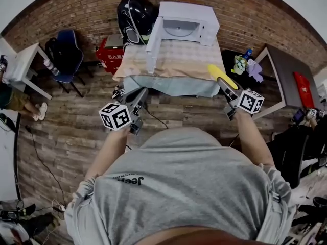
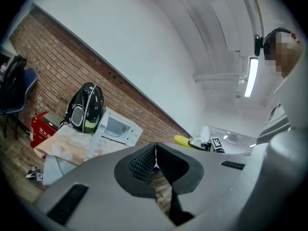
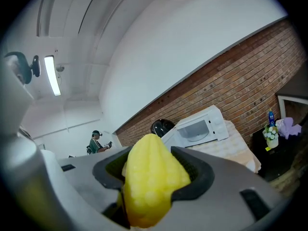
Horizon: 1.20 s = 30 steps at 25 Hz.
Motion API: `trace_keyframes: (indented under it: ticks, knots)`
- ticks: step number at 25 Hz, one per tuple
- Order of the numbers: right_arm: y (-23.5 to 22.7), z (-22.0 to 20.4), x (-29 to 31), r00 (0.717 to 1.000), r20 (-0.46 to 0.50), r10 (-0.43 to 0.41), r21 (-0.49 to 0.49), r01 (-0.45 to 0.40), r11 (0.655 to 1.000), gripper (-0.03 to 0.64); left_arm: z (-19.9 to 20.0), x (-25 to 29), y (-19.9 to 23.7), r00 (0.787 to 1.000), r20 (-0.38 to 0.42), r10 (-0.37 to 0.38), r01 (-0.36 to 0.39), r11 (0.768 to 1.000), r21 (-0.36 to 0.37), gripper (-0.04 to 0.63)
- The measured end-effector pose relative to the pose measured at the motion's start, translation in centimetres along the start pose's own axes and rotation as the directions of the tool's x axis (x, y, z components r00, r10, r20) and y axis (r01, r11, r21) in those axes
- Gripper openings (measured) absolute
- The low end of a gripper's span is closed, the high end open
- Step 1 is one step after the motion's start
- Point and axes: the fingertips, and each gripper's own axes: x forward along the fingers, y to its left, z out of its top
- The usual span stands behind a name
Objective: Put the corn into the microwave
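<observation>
A yellow corn cob [image 3: 151, 177] sits between the jaws of my right gripper [image 3: 154, 160], which is shut on it. In the head view the corn [image 1: 221, 74] and that gripper [image 1: 222, 81] hang at the near right corner of the cloth-covered table [image 1: 168, 65]. The white microwave [image 1: 186, 23] stands at the table's far end, its door [image 1: 152, 45] swung open to the left. My left gripper [image 1: 139, 93] is off the table's near left corner, jaws shut on nothing [image 2: 155, 160]. The left gripper view also catches the microwave [image 2: 118, 129] and the corn [image 2: 184, 141].
A black helmet-like object [image 1: 134, 11] stands left of the microwave. A red box [image 1: 110, 52] and a blue chair [image 1: 66, 52] are on the floor at left, beside a white table [image 1: 23, 63]. A grey table [image 1: 291, 80] and flowers [image 1: 240, 63] are at right. A person [image 3: 96, 141] stands far off.
</observation>
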Motion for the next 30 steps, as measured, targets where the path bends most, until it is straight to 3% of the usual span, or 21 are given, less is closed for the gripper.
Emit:
trace_keyframes:
  ticks: [14,19,25,30]
  knots:
    - [-1.5,-0.3,5.6,0.999,-0.043,-0.009,0.007,0.009,1.0,0.247,0.6,-1.0,5.4,0.999,-0.002,0.043,-0.043,0.998,-0.033,0.025]
    - [-2.5,-0.1,7.4,0.998,-0.051,0.043,0.003,-0.043,0.999,0.247,1.0,0.4,6.0,0.998,0.001,0.07,-0.07,0.997,-0.02,0.023]
    - [-7.5,1.4,8.9,0.997,-0.029,0.071,0.027,-0.071,0.997,0.247,1.1,4.6,5.6,0.995,-0.014,0.101,-0.101,0.995,0.021,0.023]
    - [-13.2,3.9,9.4,0.989,-0.005,0.147,0.051,-0.147,0.988,0.247,0.8,10.9,4.6,0.989,-0.009,0.148,-0.147,0.988,0.049,0.025]
